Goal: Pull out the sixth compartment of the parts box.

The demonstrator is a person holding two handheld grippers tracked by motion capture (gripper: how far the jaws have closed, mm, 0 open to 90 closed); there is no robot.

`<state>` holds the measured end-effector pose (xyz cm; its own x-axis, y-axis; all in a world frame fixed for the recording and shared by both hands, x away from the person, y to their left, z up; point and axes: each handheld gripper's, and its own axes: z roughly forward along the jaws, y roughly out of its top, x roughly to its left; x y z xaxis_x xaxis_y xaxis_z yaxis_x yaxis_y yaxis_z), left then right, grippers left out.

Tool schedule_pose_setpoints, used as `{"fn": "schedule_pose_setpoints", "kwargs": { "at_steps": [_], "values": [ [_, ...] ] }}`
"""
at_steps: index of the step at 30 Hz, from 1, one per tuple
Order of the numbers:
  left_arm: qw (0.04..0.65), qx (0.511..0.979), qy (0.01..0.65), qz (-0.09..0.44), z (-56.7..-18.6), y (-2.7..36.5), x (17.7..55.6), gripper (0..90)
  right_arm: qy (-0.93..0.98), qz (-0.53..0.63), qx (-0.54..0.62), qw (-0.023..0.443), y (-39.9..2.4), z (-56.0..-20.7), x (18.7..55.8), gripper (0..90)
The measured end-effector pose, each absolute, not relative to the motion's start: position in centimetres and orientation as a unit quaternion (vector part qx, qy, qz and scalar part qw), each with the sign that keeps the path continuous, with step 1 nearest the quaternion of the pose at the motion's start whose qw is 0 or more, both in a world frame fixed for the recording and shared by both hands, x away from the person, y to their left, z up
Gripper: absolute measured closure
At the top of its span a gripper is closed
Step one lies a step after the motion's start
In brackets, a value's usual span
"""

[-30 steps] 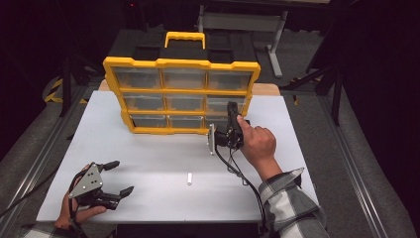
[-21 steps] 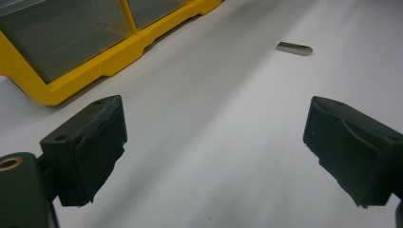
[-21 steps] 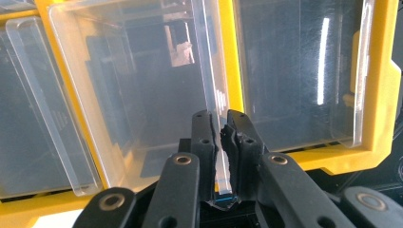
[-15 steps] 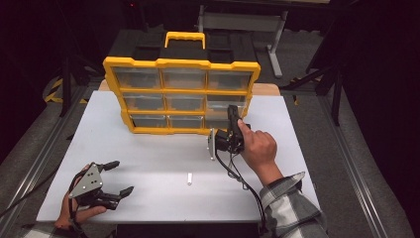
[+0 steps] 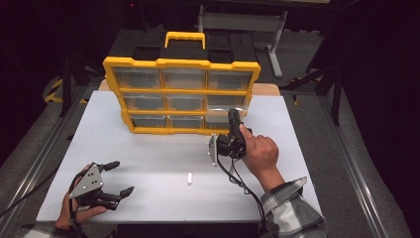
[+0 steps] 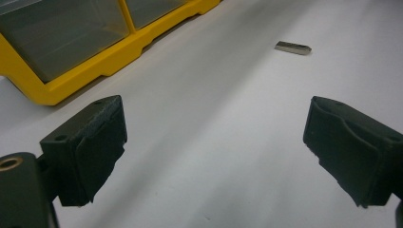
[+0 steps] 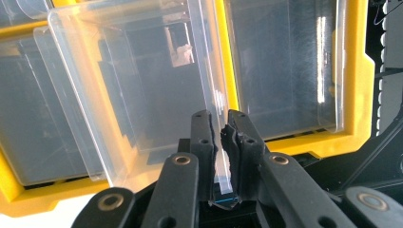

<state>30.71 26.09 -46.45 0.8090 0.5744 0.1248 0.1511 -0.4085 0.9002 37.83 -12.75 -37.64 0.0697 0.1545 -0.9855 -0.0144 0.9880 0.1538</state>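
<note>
While the white table (image 5: 148, 163) carries everything, the biggest thing on it is the yellow drawer cabinet (image 5: 181, 64), standing upright along the far edge with three rows of clear drawers facing the person. At its lower right corner one clear drawer (image 7: 138, 95) sits pulled part-way out of its bay and tilted, seen close up in the right gripper view.

Near the table's right edge, the right gripper (image 5: 233, 130) reaches to that drawer; its jaws are nearly closed, pinching the drawer's thin front lip (image 7: 222, 156) between the pads. By the near left corner the left gripper (image 5: 116, 177) rests low over the table with its jaws spread wide and nothing between them.

Smallest is a short pale metal piece (image 5: 189, 178) lying loose on the table toward the near edge, between the two grippers and well apart from the cabinet.

The step in hand looks like drawing the drawer out. To do it well, keep the pinch firm on the lip and pull straight along the bay's line, level rather than twisting, since the drawer already sits skewed and could bind against the yellow frame (image 7: 228, 61) or slip from the pads. A slow, even draw seems wisest.
</note>
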Motion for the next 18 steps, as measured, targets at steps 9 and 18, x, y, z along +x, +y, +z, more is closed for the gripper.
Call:
{"fn": "schedule_pose_setpoints", "kwargs": {
  "at_steps": [9,18],
  "values": [
    [0.496,0.812,0.224,0.213,-46.5,26.1,30.7,8.3,0.675,0.059,0.052,0.734,-12.8,-37.9,36.9,82.0],
    [0.495,0.812,0.224,0.212,-46.5,26.1,30.7,8.3,0.674,0.06,0.052,0.734,-12.9,-38.1,36.3,81.7]
  ]
}}
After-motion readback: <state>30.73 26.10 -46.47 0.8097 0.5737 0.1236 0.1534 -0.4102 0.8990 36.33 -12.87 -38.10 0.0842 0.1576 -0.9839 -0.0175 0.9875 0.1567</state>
